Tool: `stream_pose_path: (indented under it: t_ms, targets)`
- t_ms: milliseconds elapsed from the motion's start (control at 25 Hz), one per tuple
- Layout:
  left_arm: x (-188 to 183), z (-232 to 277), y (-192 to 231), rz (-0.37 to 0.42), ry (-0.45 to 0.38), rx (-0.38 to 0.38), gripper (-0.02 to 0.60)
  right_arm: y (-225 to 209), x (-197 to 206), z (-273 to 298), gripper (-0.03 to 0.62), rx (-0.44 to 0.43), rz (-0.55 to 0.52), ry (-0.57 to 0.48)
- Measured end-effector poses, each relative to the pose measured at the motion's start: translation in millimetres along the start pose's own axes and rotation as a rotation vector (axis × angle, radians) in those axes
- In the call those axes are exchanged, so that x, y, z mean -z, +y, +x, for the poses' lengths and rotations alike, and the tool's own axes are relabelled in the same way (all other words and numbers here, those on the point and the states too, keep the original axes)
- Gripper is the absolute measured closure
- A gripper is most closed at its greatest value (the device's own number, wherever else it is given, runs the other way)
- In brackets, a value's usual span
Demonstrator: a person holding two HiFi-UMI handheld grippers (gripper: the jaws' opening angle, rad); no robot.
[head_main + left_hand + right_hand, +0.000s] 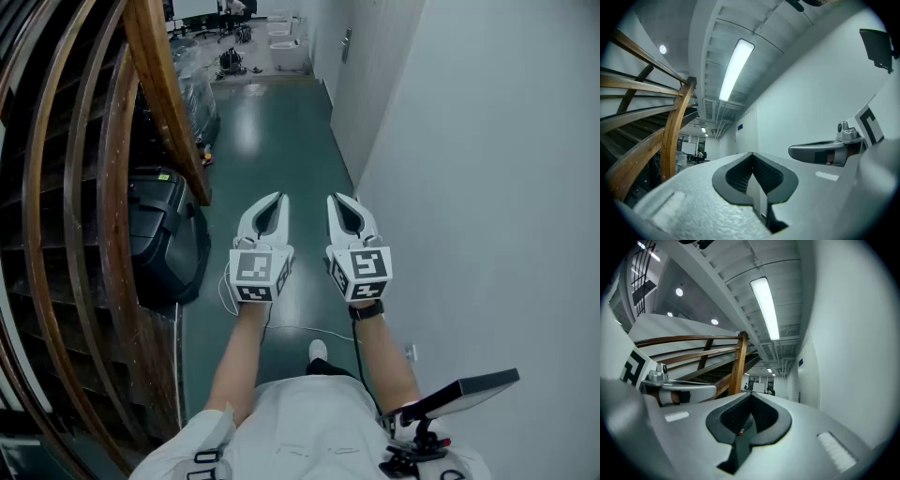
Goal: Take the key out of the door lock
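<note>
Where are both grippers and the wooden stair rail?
left gripper point(278, 196): head view, between its shut tips
right gripper point(335, 197): head view, between its shut tips
wooden stair rail point(164, 84): head view, sloping top beam

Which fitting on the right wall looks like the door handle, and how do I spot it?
Follow the green corridor floor away from the person, along the white right wall. Far ahead on that wall sits a small dark upright fitting, apparently a door handle. It is the only dark mark on that plain white side.

Door handle point(346, 44) too small for detail; staircase point(56, 234) cut by left edge.
</note>
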State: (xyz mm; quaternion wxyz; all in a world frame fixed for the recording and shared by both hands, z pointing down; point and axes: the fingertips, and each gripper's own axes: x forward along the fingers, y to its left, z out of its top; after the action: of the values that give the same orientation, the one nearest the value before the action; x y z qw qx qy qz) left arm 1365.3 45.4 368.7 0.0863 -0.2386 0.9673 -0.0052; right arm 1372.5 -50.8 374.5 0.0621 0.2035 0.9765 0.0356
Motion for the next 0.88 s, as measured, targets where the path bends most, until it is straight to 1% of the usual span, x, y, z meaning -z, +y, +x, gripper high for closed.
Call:
stream_pose_path:
  t_ms: [120,240,360,440,560,720,880]
  targets:
    - [8,45,-12,-0.011,0.006,-0.029,0.581,-47,6,14,0.594,0.019,0.031,-0.003]
    - [17,84,-21,-0.029,0.02,-0.054,0.581,-87,17,30,0.594,0.014,0.052,0.021]
    - [30,112,-22,-0.05,0.041,-0.08,0.581,-114,36,46,0.594,0.018,0.101,0.044]
    - [39,128,-17,-0.043,0.064,-0.097,0.581,-130,46,60,0.594,0.034,0.149,0.044]
    - [52,152,-5,-0.039,0.093,-0.117,0.581,-143,65,84,0.594,0.024,0.192,0.071]
    - [72,179,8,-0.043,0.11,-0.121,0.581,-150,85,117,0.594,-0.001,0.204,0.097]
    - [93,214,33,-0.071,0.116,-0.121,0.581,-151,99,157,0.594,-0.02,0.171,0.113]
